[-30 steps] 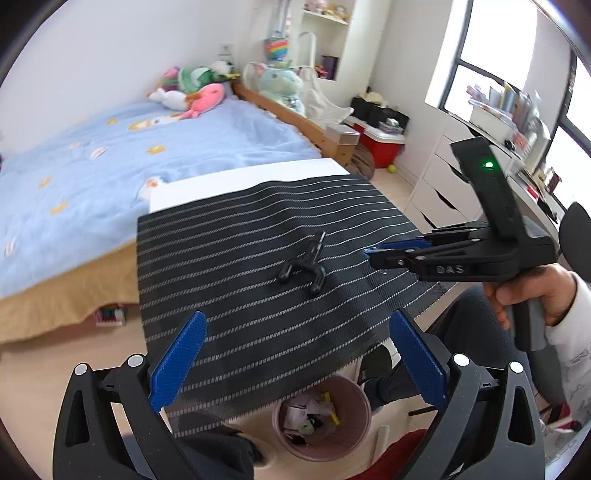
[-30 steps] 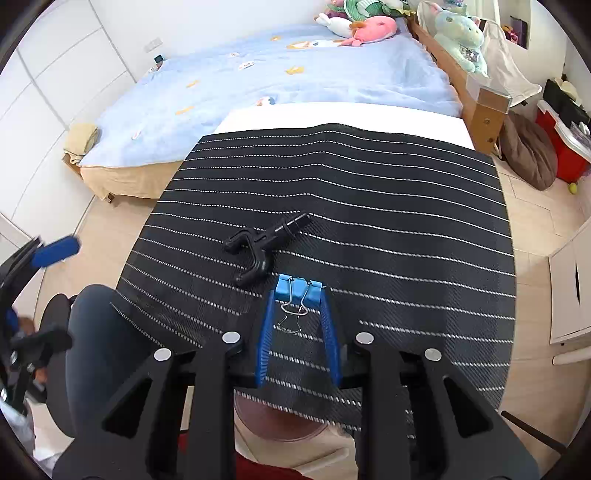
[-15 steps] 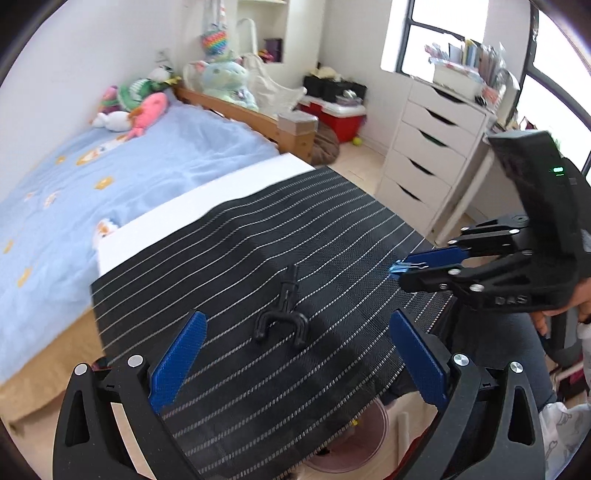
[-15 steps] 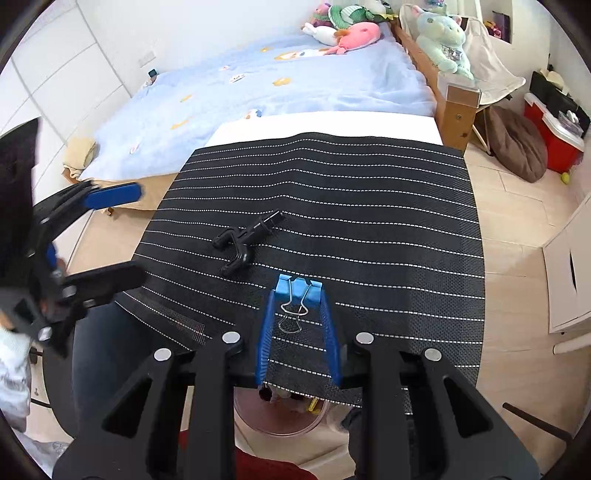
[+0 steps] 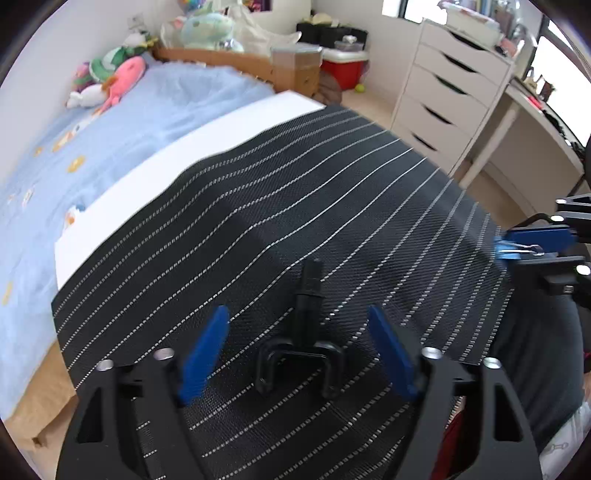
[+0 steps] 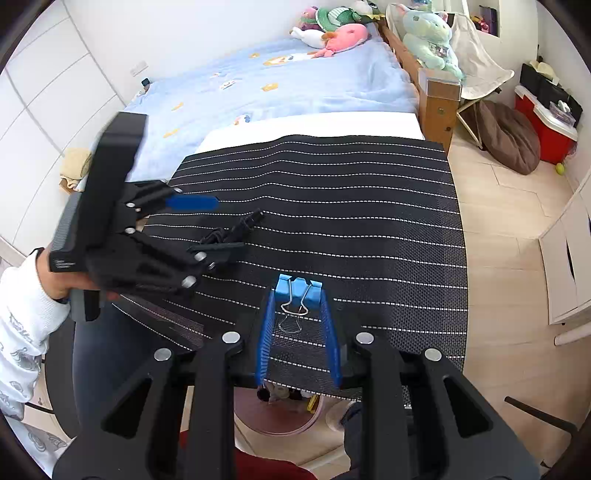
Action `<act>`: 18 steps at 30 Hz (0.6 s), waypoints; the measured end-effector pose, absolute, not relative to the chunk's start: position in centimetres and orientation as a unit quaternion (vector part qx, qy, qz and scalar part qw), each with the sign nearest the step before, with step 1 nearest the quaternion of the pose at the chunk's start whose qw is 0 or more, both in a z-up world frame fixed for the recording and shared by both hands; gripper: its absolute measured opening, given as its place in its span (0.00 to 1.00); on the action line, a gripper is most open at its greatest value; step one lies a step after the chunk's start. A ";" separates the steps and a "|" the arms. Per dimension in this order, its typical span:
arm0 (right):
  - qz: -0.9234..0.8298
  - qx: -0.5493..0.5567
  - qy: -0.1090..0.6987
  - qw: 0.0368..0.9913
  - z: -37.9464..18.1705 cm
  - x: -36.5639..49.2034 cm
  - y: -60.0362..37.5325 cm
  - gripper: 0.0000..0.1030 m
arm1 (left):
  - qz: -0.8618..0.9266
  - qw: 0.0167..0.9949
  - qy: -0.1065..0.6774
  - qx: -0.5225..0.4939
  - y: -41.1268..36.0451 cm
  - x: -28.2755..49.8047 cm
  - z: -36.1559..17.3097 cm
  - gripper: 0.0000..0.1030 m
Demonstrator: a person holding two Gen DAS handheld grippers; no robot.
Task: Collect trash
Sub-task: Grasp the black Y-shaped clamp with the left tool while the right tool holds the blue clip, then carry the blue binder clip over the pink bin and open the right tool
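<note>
Bed [image 6: 295, 85] with pale blue cover behind everything, plush toys [image 6: 340, 35] heaped at its head end, wooden frame along one side. White chest of drawers [image 5: 450, 85] off the table's right edge in the left wrist view, red cooler [image 6: 546, 125] and brown cushion [image 6: 509, 136] on the pale wood floor past the bed's foot.

White table [image 6: 314, 127] butted against the bed, mostly covered by a black mat with thin white stripes [image 6: 351, 206]; only a bare white strip showing along the far edge. Pink trash bin [image 6: 280, 413] on the floor under the mat's near edge, scraps visible inside, partly hidden by the mat and the tongs.

Left gripper [image 5: 297, 349] tilted steeply down over the near-left part of the mat, held by a hand [image 6: 59, 284] in a white patterned sleeve. Jaws closing, blue pads [image 5: 201, 350] still clear on both sides of a black forked plastic piece [image 5: 308, 332], no pad touching it. Piece lying flat on the mat near the near edge, two prongs toward the camera, straight stem pointing toward the far edge.

Right gripper [image 6: 297, 295] above the middle of the mat's near edge, clamped tight on a blue binder clip [image 6: 297, 288]. Clip pinched at the fingertips, lifted off the mat, silver wire handles hanging back between the fingers.
</note>
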State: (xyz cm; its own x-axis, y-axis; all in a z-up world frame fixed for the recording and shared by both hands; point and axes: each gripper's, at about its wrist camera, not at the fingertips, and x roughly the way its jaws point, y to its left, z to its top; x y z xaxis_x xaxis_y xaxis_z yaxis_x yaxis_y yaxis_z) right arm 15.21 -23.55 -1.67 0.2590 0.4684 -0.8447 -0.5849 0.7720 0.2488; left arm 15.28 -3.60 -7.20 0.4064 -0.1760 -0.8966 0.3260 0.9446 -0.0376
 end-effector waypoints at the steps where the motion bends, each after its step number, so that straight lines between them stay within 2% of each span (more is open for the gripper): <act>1: 0.332 -0.057 0.510 0.791 -1.7 15.2 -23.6 0.24 | -0.150 0.835 0.525 0.071 -3.5 15.4 -7.3 0.60; 3: 0.332 -0.056 0.511 0.791 -1.8 15.3 -23.6 0.24 | -0.146 0.834 0.527 0.071 -3.4 15.5 -7.6 0.51; 5: 0.332 -0.056 0.513 0.790 -2.0 15.3 -23.6 0.24 | -0.149 0.834 0.527 0.068 -3.4 15.6 -7.7 0.49; 10: 0.335 -0.056 0.513 0.788 -2.1 15.4 -23.3 0.24 | -0.160 0.830 0.531 0.065 -4.0 15.6 -7.7 0.22; 12: 0.337 -0.056 0.512 0.788 -2.0 15.5 -23.2 0.24 | -0.162 0.829 0.531 0.065 -4.1 15.6 -7.6 0.18; 18: 0.342 -0.059 0.509 0.788 -1.9 15.5 -22.7 0.24 | -0.154 0.834 0.527 0.057 -4.0 15.4 -7.3 0.16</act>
State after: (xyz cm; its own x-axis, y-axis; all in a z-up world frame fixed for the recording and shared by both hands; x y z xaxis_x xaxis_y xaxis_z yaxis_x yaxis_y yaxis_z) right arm 15.54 -22.73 -1.92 0.2474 0.4789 -0.8423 -0.5986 0.7591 0.2558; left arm 15.39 -3.95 -7.29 0.3979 -0.1967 -0.8961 0.3178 0.9458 -0.0665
